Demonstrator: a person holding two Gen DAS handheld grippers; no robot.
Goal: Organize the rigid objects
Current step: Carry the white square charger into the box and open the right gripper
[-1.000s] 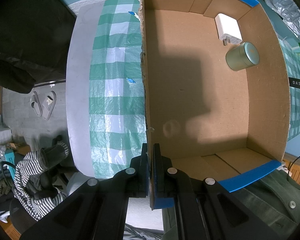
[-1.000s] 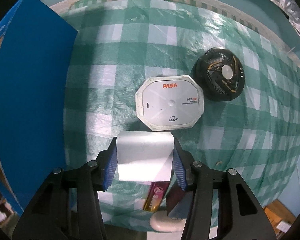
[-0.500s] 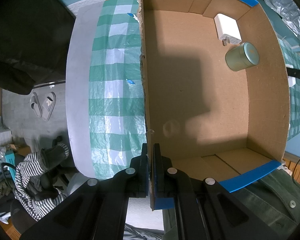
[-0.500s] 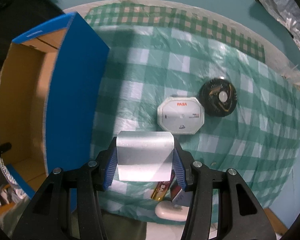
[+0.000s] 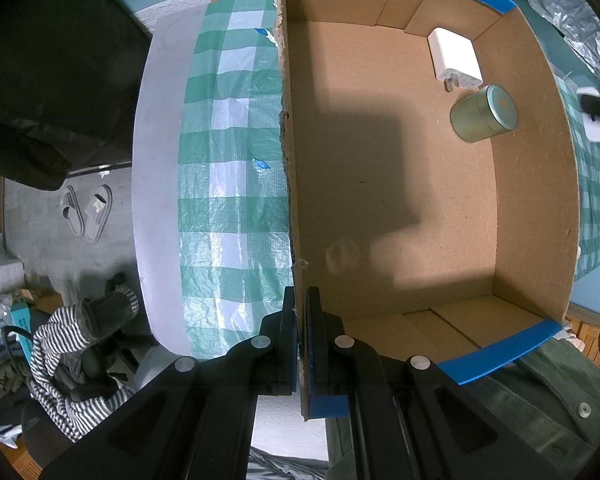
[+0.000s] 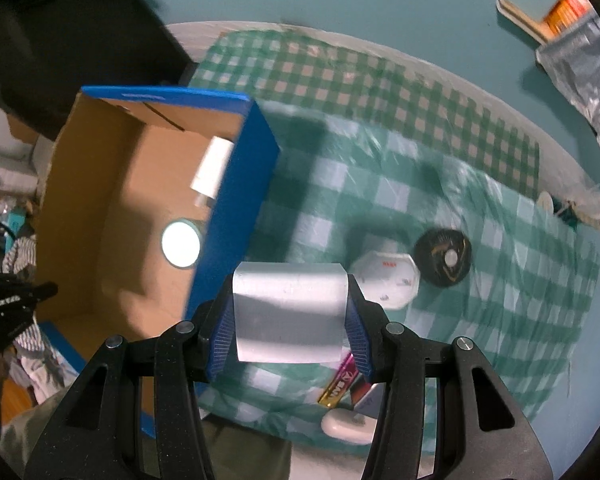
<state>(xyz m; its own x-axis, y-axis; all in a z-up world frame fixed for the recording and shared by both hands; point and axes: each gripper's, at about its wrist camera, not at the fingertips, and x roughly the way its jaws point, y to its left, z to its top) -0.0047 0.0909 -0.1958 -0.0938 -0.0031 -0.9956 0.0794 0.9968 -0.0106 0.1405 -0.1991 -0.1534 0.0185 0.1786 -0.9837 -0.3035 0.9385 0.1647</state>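
My left gripper point(image 5: 301, 304) is shut on the left wall of a blue-edged cardboard box point(image 5: 288, 184) on the checked tablecloth. Inside the box lie a white charger point(image 5: 455, 60) and a pale green tin point(image 5: 483, 114) at the far right. High above the table, my right gripper point(image 6: 291, 320) is shut on a silver rectangular block point(image 6: 290, 312), with the box point(image 6: 236, 200) below to the left. A white octagonal device point(image 6: 386, 280) and a black round fan point(image 6: 444, 258) rest on the cloth to the right.
A gold battery point(image 6: 338, 384), a small dark item and a white oval object point(image 6: 348, 426) lie near the table's front edge. A person's green sleeve point(image 5: 540, 400) is by the box. Slippers point(image 5: 86, 212) and striped clothing point(image 5: 60, 344) lie on the floor at left.
My right gripper has risen with the silver block and shifted toward the box, whose inside now shows. The left gripper stays clamped on the box wall.
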